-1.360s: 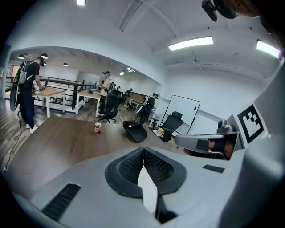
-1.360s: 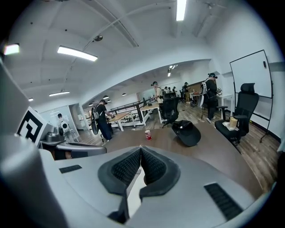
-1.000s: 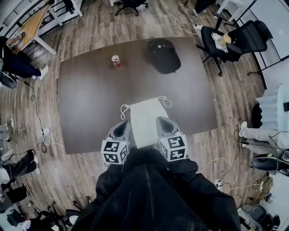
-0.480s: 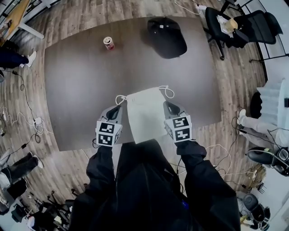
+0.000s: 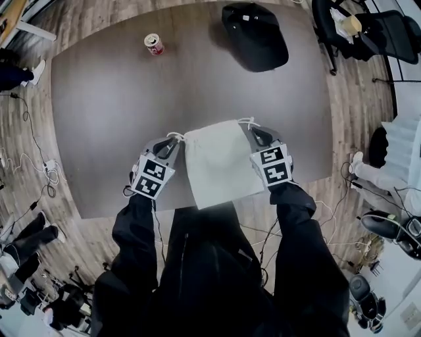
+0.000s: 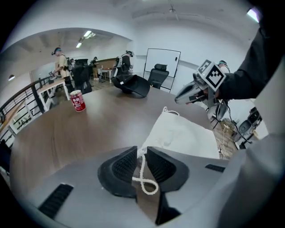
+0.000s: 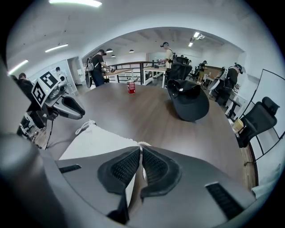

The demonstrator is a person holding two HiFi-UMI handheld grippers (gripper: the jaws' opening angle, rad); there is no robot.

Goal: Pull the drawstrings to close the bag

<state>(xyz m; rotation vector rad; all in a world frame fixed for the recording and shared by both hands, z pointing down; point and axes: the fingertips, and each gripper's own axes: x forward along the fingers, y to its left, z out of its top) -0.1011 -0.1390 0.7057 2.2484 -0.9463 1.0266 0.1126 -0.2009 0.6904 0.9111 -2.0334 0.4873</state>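
- On the table (image 5: 118, 99), my left gripper (image 5: 175, 139) has just been opening a crack, with the bag's (image 5: 217, 161) left cord (image 6: 142, 164) between its jaws.
- My right gripper (image 5: 252, 128) is closed and empty, at the right cord (image 5: 247, 121).

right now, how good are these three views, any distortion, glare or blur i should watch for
Head view: strong fisheye, the edges of the table bow outward; the white bag is crisp. Left gripper view: black vignette at the corners, the red can sharp. Right gripper view: a ceiling light flares white; the black cap is clear.
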